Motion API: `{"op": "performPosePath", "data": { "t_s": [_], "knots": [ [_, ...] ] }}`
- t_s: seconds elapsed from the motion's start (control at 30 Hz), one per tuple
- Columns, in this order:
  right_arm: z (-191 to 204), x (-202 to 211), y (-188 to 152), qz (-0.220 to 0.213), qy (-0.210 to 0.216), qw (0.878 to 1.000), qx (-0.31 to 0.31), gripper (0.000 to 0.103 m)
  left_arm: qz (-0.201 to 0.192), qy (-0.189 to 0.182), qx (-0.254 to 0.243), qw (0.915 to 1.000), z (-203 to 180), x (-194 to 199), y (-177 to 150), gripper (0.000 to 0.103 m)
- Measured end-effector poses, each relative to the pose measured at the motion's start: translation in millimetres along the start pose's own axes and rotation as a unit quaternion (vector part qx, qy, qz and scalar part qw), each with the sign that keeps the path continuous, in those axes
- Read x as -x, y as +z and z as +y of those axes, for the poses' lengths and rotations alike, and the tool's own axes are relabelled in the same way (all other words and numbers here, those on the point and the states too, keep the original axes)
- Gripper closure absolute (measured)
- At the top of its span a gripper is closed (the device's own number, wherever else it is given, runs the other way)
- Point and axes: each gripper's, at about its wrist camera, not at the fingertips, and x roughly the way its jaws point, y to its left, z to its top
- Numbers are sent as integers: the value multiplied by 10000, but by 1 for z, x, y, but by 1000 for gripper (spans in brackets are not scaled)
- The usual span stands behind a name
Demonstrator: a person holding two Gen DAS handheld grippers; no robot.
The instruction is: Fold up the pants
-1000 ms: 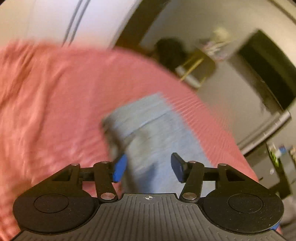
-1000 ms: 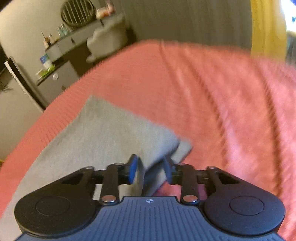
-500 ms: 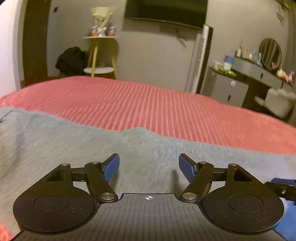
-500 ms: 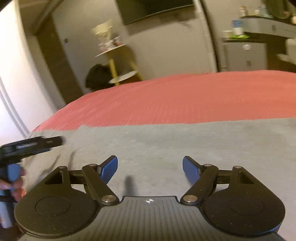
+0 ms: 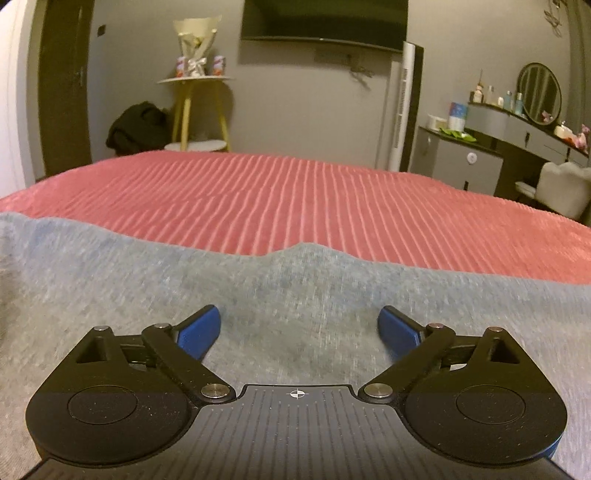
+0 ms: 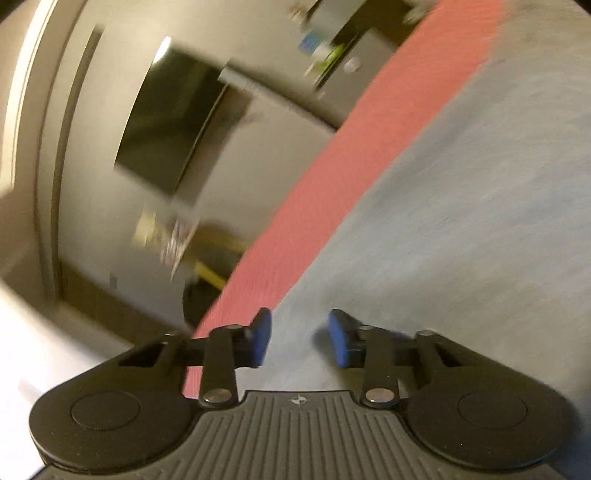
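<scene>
Bedroom backdrop was gray walls with a wall TV (image 5: 324, 18). Big red ribbed bedspread (image 5: 295, 199) covered the bed, and the gray pants (image 5: 258, 295) lay flat across its near side. Left gripper (image 5: 299, 326) hung low over them, fingers spread wide, nothing held. Right gripper (image 6: 299, 336) was tilted near the pants' edge, partly apart, empty, view blurry.

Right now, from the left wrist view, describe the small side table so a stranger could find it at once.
Start at the dark TV on the grey back wall and look down-left, past the far edge of the red bedspread. The side table stands there: a round pale top on splayed yellow legs, carrying a wrapped bouquet, with a black heap beside it.
</scene>
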Motion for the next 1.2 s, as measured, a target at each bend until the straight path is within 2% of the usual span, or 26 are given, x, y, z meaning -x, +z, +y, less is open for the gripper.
{"op": "performPosePath", "data": {
  "t_s": [0.23,0.33,0.37,0.47,0.57,0.63,0.73,0.83,0.9,1.0,1.1,1.2],
  "knots": [
    [-20,30,10,-770,-349,9964,-93,71,8,-114,123,9999,10,-3,1,2],
    [-35,44,22,-1039,-696,9920,-188,71,5,-120,161,9998,14,-2,3,2],
    [-30,37,23,-1109,-795,9903,-247,71,4,-118,182,9998,16,-2,3,2],
    [-31,55,32,-1175,-1351,9837,-170,71,-22,-92,212,9997,22,-2,7,2],
    [-20,66,39,-1082,-1854,9763,-263,70,-83,274,495,9984,42,-1,11,2],
    [-8,72,42,-1018,-2233,9690,-285,66,-69,643,1123,9916,69,0,12,3],
    [2,96,41,-988,-2675,9577,-382,53,-349,1146,2085,9707,106,17,10,4],
    [8,123,29,-613,-3017,9510,-272,48,-683,1776,2369,9527,125,47,9,4],
    [14,137,21,-325,-3041,9520,-155,45,-762,1844,2376,9506,129,62,9,4],
    [20,154,5,-157,-2833,9587,-193,33,-610,1690,1991,9634,122,82,5,4],
    [23,160,-8,-95,-2612,9651,-170,31,-712,1574,1611,9717,112,116,1,4],
    [19,164,-16,-186,-2263,9725,-524,31,-791,1236,1909,9706,111,142,9,4]
  ]
}}
